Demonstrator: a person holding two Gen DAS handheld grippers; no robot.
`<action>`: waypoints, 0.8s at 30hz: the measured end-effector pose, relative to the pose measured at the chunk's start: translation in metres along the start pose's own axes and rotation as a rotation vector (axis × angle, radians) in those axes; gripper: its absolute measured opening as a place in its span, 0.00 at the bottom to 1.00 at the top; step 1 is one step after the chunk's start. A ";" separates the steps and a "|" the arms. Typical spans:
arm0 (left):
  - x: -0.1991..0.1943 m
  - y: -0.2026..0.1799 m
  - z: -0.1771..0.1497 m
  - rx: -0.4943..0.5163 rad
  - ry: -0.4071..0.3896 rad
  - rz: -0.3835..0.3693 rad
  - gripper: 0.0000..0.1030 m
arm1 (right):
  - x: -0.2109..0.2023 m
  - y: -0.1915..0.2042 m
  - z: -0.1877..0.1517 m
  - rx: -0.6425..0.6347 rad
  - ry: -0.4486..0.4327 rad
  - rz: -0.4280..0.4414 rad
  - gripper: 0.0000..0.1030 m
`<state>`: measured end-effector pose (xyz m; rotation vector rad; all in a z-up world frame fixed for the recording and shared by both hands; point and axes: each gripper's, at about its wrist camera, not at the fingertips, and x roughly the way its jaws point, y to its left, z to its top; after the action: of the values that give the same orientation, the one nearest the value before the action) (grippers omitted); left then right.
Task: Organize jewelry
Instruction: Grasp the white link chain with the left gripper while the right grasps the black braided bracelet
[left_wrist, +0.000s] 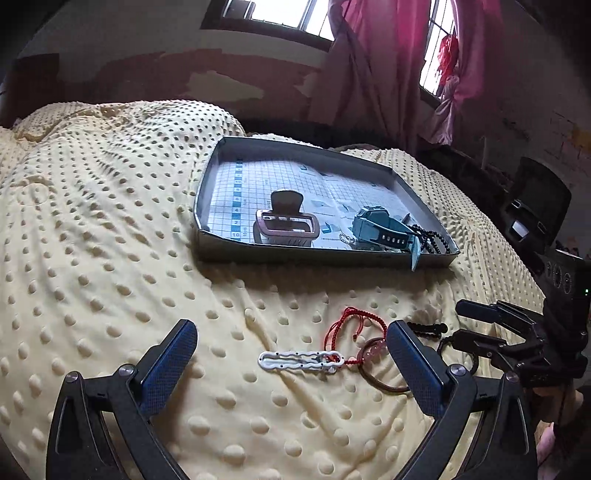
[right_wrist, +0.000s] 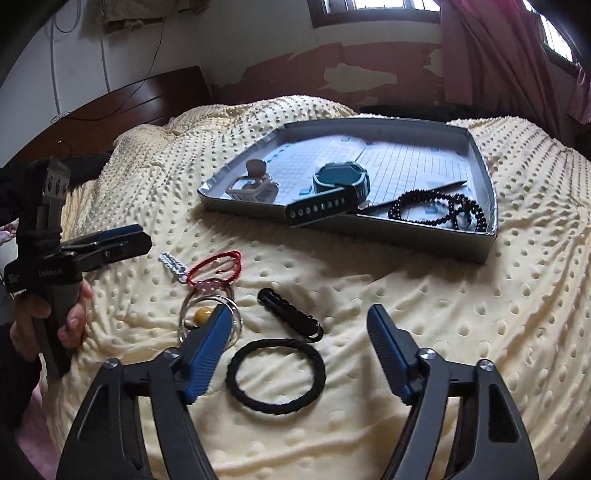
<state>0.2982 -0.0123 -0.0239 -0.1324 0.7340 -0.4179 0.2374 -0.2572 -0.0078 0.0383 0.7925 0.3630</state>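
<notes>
Both grippers low over the bed, nothing held. Left gripper (left_wrist: 291, 345): jaws spread wide, white clip (left_wrist: 299, 362) lying flat between the blue ribbed pads, not touching either. Right gripper (right_wrist: 299, 325): jaws also spread wide, black braided hair tie (right_wrist: 276, 374) on the blanket between the fingers, clear of both pads; the left pad overlaps the clear glassy bangle (right_wrist: 210, 317) in view, contact cannot be told. Loose pile near the bed's front: red cord bracelet (right_wrist: 214, 267) tangled with the clip end and a thin brown ring (left_wrist: 380, 373); black ridged hair clip (right_wrist: 290, 315) just beyond the hair tie, slightly apart. Amber bead (right_wrist: 204, 315) sits inside the bangle. Tray (right_wrist: 493, 206): shallow grey box, thin upright walls, grid-printed paper liner, sits further back on the blanket, well apart from the pile. Inside: pinkish claw clip (left_wrist: 286, 221) at the near left, teal watch (right_wrist: 340, 181) in the middle with its perforated strap poking over the near wall, black bead strand (right_wrist: 439, 210) in the near right corner. Far half of the tray floor is bare. Blanket (left_wrist: 110, 240) is pale yellow, soft, raised dots, rumpled, drops off at the edges. Open blanket wide on the tray's left side and between pile and tray. A hand (right_wrist: 70, 317) grips the left handle.
</notes>
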 end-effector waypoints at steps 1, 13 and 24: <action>0.006 0.001 0.002 0.007 0.019 -0.011 1.00 | 0.004 -0.001 0.001 0.000 0.006 0.005 0.59; 0.026 0.005 -0.004 0.092 0.119 -0.187 0.99 | 0.038 -0.002 0.004 -0.016 0.079 0.051 0.45; 0.020 -0.005 -0.014 0.148 0.155 -0.225 0.60 | 0.037 -0.007 0.001 0.010 0.083 0.065 0.28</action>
<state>0.3003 -0.0248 -0.0451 -0.0436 0.8412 -0.7016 0.2638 -0.2517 -0.0338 0.0584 0.8768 0.4248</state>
